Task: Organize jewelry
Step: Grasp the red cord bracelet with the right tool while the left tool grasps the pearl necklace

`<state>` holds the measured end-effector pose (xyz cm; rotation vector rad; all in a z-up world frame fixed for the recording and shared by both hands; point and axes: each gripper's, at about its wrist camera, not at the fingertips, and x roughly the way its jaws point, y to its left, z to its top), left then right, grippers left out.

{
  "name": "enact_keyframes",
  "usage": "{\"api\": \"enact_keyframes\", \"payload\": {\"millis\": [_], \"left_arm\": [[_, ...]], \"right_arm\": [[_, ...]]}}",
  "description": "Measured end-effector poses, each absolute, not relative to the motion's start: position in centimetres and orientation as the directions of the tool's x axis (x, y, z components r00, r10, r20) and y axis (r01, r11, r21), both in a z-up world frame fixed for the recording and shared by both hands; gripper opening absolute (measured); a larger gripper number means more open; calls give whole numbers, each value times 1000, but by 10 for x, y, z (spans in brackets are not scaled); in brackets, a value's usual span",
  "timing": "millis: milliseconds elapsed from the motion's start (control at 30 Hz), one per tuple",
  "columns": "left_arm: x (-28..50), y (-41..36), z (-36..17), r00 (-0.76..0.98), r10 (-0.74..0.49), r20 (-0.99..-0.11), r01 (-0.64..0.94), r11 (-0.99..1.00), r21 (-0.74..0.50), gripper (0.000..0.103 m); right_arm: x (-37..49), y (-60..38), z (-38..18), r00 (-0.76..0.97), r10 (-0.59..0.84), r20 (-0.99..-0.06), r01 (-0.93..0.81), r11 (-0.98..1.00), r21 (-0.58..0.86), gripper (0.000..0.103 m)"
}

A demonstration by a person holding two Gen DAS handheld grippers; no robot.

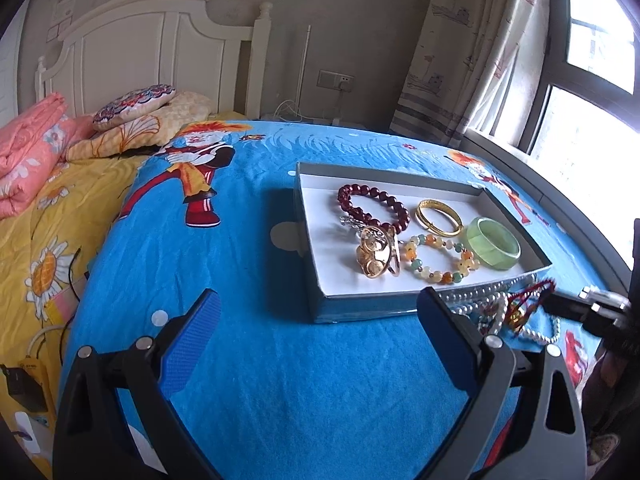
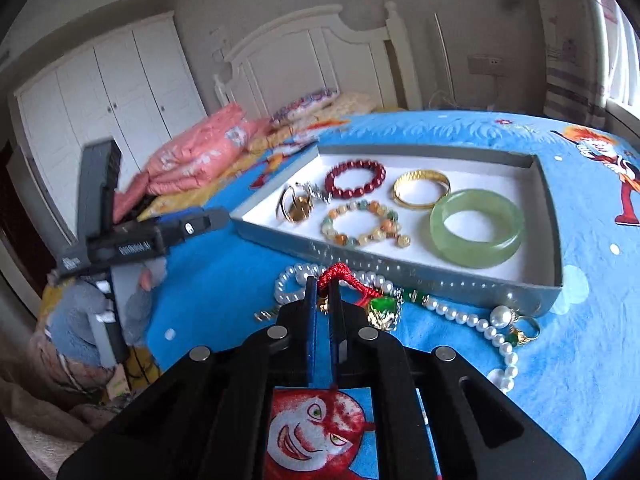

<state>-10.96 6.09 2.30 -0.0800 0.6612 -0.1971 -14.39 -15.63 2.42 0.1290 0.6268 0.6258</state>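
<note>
my right gripper (image 2: 324,300) sits low over the near edge of the blue blanket (image 2: 224,292), its blue pads pressed together on the red cord (image 2: 340,276) of a pendant; the green and gold pendant (image 2: 384,312) hangs just right of the fingers. a pearl necklace (image 2: 472,320) lies on the blanket under and beside that cord, running right toward a gold ring with a green stone (image 2: 524,332). my left gripper (image 1: 320,320) hovers over the blanket on the near left, fingers wide apart and holding nothing. just beyond the pearls stands the grey tray (image 2: 440,280) with a white floor. in it, near right, a pale green bangle (image 2: 476,228); left of that, a multicolour bead bracelet (image 2: 364,224); further left, a gold ornament (image 2: 296,208). at the far side lie a dark red bead bracelet (image 2: 354,180) and a gold bangle (image 2: 420,188), with a small silver piece (image 2: 316,192) touching the red beads. beyond the tray, far left, folded pink bedding (image 2: 192,156) and a white headboard (image 2: 304,52).
</note>
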Motion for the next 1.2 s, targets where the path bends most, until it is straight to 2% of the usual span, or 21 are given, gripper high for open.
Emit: {"api": "enact_keyframes", "payload": {"millis": [200,300,467,567,633,733,867,967,1033,1100,1200], "left_arm": [[-130,21,27,809,-157,-566,230,972,59,98],[-140,-5,25,785,-217,-581,320,944,80,98],[-155,-48,21,767,-270,-583,440,881,171,97],[-154,-62,17,745,-284,-603,489,848,206,84],[-149,-70,11,726,-278,-629,513,828,226,67],[-141,-73,3,701,-272,-660,540,806,241,53],[-135,-76,0,686,-279,-672,569,782,255,48],[-134,-82,-2,674,-277,-685,588,762,271,36],[-135,-84,-4,667,-275,-693,598,753,277,20],[-135,-84,-4,661,-284,-694,605,750,269,10],[-137,-82,2,666,-308,-679,606,754,253,7]], "right_arm": [[-146,-167,34,649,610,-454,-524,791,315,5],[-149,-172,39,660,617,-428,-525,787,325,5],[-161,-187,56,689,643,-334,-551,764,336,5],[-166,-194,64,702,644,-304,-555,762,333,5],[-165,-197,65,706,643,-297,-551,762,339,5],[-164,-200,64,706,642,-298,-544,762,352,5],[-162,-204,62,707,640,-300,-536,762,363,6],[-162,-207,61,709,638,-301,-531,763,367,6],[-160,-209,60,709,637,-301,-528,763,372,6],[-159,-210,59,710,635,-305,-523,765,376,6],[-158,-213,58,710,633,-307,-517,765,384,6]]}}
